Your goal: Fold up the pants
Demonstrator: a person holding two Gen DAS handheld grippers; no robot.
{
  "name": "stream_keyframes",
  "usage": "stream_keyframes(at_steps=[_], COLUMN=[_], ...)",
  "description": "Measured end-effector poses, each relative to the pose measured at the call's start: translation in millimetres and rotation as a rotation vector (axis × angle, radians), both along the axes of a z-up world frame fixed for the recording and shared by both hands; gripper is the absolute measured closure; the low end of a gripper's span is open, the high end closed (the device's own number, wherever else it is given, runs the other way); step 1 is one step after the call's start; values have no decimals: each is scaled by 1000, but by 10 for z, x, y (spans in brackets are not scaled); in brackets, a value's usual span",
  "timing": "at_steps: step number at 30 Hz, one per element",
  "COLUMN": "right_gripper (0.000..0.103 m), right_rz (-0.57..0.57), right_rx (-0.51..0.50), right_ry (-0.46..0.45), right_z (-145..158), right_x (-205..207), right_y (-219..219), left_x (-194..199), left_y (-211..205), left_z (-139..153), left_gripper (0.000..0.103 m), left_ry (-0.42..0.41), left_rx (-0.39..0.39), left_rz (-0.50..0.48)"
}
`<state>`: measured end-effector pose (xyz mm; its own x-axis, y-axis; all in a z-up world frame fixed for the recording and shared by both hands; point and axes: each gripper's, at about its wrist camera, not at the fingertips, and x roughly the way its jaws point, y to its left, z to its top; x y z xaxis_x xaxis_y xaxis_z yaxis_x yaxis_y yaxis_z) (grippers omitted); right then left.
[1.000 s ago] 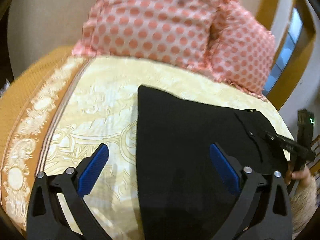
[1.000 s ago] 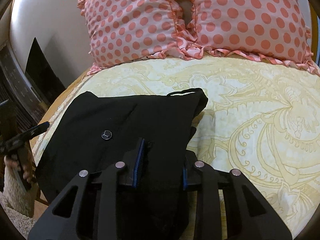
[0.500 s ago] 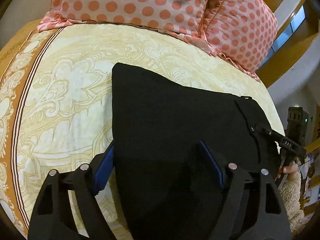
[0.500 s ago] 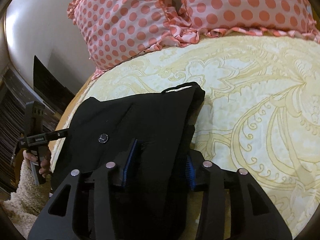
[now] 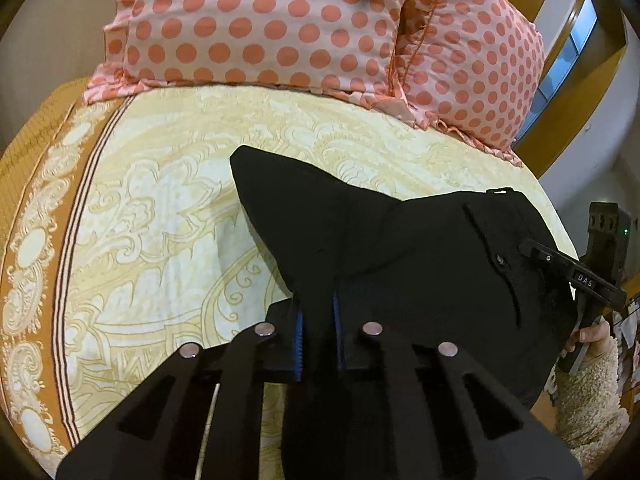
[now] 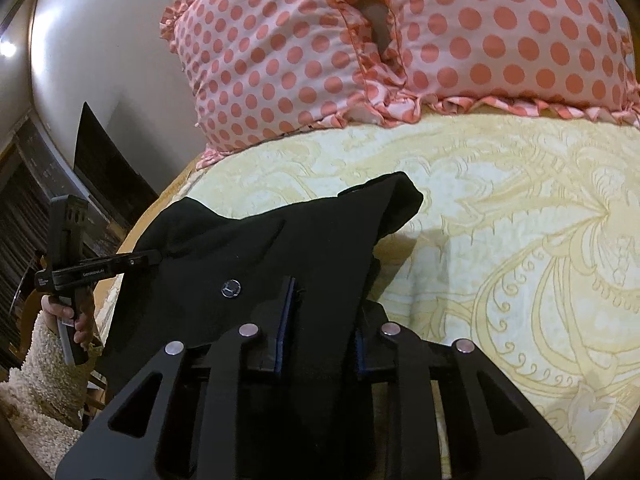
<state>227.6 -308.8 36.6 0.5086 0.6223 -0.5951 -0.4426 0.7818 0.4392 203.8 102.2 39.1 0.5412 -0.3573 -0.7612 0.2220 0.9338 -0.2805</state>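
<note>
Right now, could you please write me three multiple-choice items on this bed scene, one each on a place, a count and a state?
1. Where do the black pants lie?
A. on the patterned bedspread
B. on the floor
C. over the pillows

2. How many polka-dot pillows are there?
A. one
B. two
C. four

3. How is the left hand-held gripper?
A. wide open
B. shut on the pants
C. holding a pillow

Answers: 1 A, the cloth rests on the yellow bedspread; 2 B, two sit side by side at the head; 3 B, its blue pads pinch a raised fold, having just closed.
</note>
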Motion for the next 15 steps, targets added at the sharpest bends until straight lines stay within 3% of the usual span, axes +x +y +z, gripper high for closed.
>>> stream_keyframes(at_steps=[7,15], right_gripper=[82,84], right_rz=[-14,-94], right_rx=[4,-9], right_ry=[-40,-151], right_z=[149,435], right_x=[172,872], right_y=[70,171], left_x=[158,938], left_y=[-68,-223], left_z=[267,570], left_gripper=[94,94], left_ry=[-65,-164], left_rx=[15,62], left_rz=[6,65])
